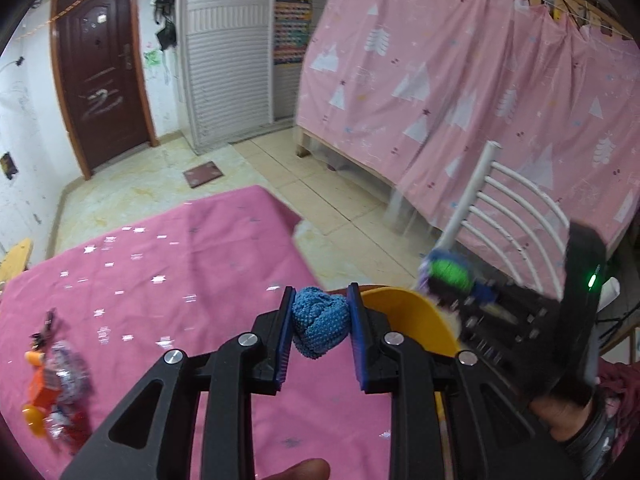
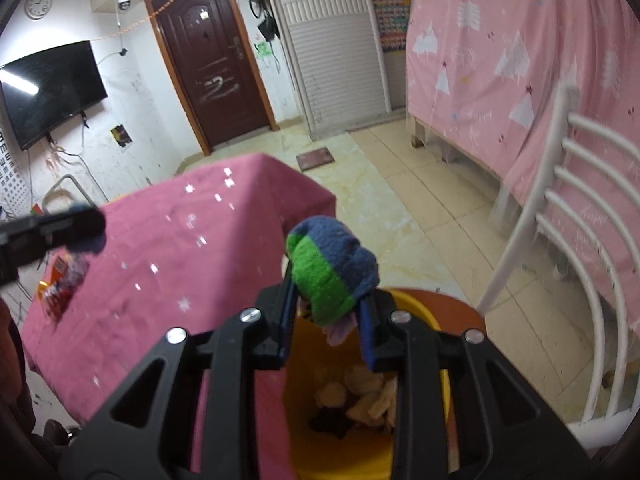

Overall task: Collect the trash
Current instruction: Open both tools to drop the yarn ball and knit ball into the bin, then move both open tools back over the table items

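My left gripper [image 1: 320,320] is shut on a blue knitted ball of cloth [image 1: 319,326], held above the pink table [image 1: 180,272] near its right edge. My right gripper [image 2: 326,296] is shut on a green and blue cloth bundle [image 2: 332,272], held over the open yellow bin [image 2: 436,392]. The bin holds crumpled paper and dark scraps [image 2: 360,396]. In the left wrist view the bin's yellow rim [image 1: 404,312] shows just right of my left gripper, with the right gripper and its bundle [image 1: 450,274] beyond it. Wrappers and orange bits [image 1: 56,388] lie on the table's left side.
A white slatted chair [image 2: 576,240] stands right of the bin. A pink curtain [image 1: 480,100] covers the bed frame at the right. A dark door [image 2: 212,68] and a wall TV [image 2: 52,88] are at the far wall. Tiled floor lies between.
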A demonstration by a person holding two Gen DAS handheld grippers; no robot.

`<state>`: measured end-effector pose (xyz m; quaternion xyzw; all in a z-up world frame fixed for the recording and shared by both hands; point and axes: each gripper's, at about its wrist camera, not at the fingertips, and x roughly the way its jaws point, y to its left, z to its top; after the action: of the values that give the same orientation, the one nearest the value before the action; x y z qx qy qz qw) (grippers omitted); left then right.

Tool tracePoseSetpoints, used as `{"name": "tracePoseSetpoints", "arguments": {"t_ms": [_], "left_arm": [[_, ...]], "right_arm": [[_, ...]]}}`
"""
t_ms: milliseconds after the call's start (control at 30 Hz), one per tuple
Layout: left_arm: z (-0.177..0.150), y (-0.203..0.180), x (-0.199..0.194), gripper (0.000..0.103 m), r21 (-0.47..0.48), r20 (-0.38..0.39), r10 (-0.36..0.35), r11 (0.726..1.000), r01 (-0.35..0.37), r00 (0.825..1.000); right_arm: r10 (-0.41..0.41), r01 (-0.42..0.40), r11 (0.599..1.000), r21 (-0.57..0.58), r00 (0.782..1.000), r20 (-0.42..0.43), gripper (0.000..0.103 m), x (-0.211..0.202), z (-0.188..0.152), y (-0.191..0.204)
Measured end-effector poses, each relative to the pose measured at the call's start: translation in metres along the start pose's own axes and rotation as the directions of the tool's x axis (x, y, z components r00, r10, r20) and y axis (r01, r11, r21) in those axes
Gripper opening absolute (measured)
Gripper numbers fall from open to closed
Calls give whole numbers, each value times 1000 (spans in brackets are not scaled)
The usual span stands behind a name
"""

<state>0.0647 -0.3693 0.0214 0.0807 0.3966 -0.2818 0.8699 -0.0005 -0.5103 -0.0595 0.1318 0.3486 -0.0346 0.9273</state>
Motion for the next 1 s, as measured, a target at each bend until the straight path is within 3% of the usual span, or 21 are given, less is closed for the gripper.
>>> {"name": "tracePoseSetpoints", "arguments": {"t_ms": [200, 267, 333, 533, 1000], "left_arm": [[2, -27, 36, 17, 27, -52, -15, 1000, 16, 999], [3, -34, 45, 18, 34, -65, -18, 999, 20, 998], [5, -40, 56, 21, 48, -85, -15, 999, 19, 996], [15, -44, 72, 36, 41, -99, -6, 999, 10, 995], [20, -24, 40, 37, 17, -47, -28, 999, 28, 998]], "right_arm": [[14, -14, 1000, 18, 999, -39, 34, 6, -19, -17], [22, -21, 999, 31, 999, -45, 46, 8, -23, -22], [30, -28, 999, 37, 998, -48, 51, 9, -25, -25], [39, -37, 998, 45, 998, -57, 51, 13, -29, -26], [29, -29, 1000, -4, 999, -41, 54, 6, -11, -1]]}}
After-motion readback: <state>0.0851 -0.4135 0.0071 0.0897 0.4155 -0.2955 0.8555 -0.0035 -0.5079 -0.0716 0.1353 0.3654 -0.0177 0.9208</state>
